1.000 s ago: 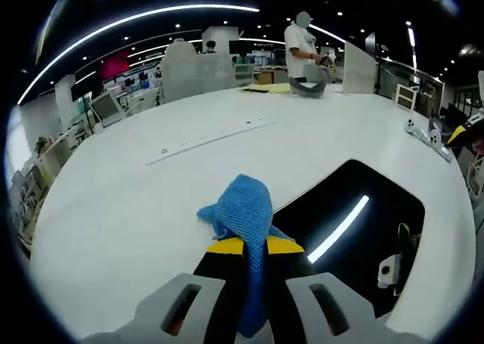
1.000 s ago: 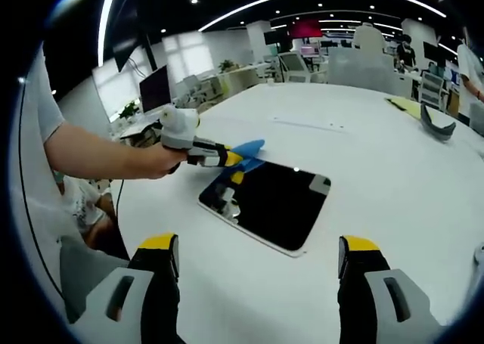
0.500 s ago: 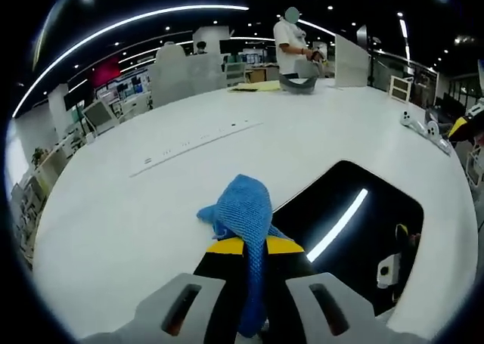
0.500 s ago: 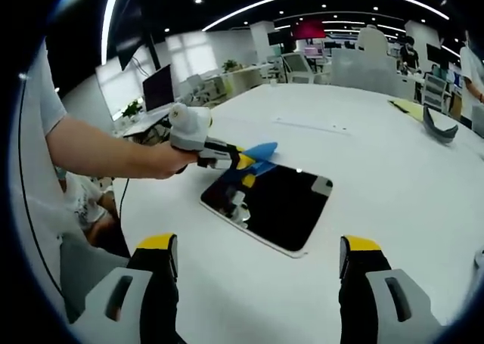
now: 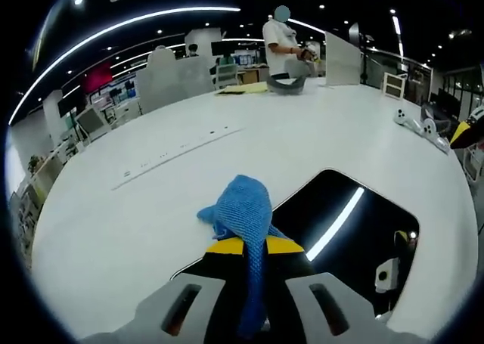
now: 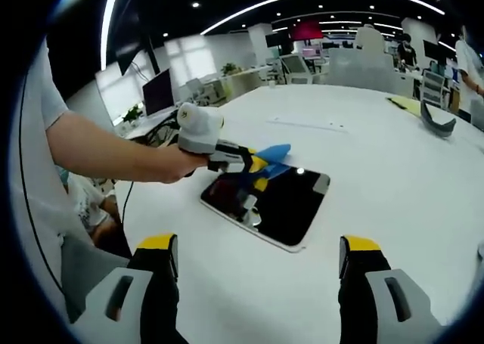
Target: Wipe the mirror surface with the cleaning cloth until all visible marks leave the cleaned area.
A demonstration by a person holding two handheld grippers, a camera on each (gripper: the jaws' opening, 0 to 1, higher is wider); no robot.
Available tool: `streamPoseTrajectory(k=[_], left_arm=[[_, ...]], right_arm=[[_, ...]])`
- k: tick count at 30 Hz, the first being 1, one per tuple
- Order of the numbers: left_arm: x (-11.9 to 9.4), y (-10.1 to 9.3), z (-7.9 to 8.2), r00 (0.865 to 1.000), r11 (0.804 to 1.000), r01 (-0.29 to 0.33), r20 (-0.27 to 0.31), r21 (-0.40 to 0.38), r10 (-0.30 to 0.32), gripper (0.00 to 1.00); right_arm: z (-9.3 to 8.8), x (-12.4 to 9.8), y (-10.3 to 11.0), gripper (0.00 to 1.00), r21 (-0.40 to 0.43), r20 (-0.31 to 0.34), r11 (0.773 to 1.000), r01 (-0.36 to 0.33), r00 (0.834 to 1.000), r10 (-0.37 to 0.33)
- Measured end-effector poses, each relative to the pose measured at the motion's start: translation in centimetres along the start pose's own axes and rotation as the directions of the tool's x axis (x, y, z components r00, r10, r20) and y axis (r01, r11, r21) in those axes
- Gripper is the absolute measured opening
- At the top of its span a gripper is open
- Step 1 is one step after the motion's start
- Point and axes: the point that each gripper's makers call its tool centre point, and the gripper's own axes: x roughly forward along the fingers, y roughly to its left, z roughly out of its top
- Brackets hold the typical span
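We see both grippers grey-bodied, black jaws yellow-tipped: left gripper (image 5: 253,247), right gripper (image 6: 259,255); light short sleeve (image 6: 47,102).

Table (image 6: 393,155): white, wide, rounded edge. On it: mirror (image 6: 281,200), dark, rectangular, flat; beyond the mirror, a thin strip (image 5: 178,151) set into the top; farther off, yellow sheet (image 5: 242,88) and grey curved object (image 5: 285,85) at the far edge.

The cloth (image 5: 243,214) sits over the mirror (image 6: 276,200) on the table (image 6: 393,170).
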Motion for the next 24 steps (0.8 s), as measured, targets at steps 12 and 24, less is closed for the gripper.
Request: streamPoseTrajectory(k=[12, 24], left_arm=[[0.9, -1.7, 0.8, 1.0, 1.0, 0.019, 0.003, 0.008, -0.019, 0.05], [1.8, -3.0, 1.4, 0.999, 0.999, 0.04, 0.021, 0.015, -0.041, 0.05]], right_arm=[[-0.2, -0.7, -0.8, 0.88, 0.007, 0.01, 1.0, 0.0, 1.0, 0.0], [-0.4, -1.3, -1.4, 0.88, 0.013, 0.013, 1.0, 0.005, 1.0, -0.005]])
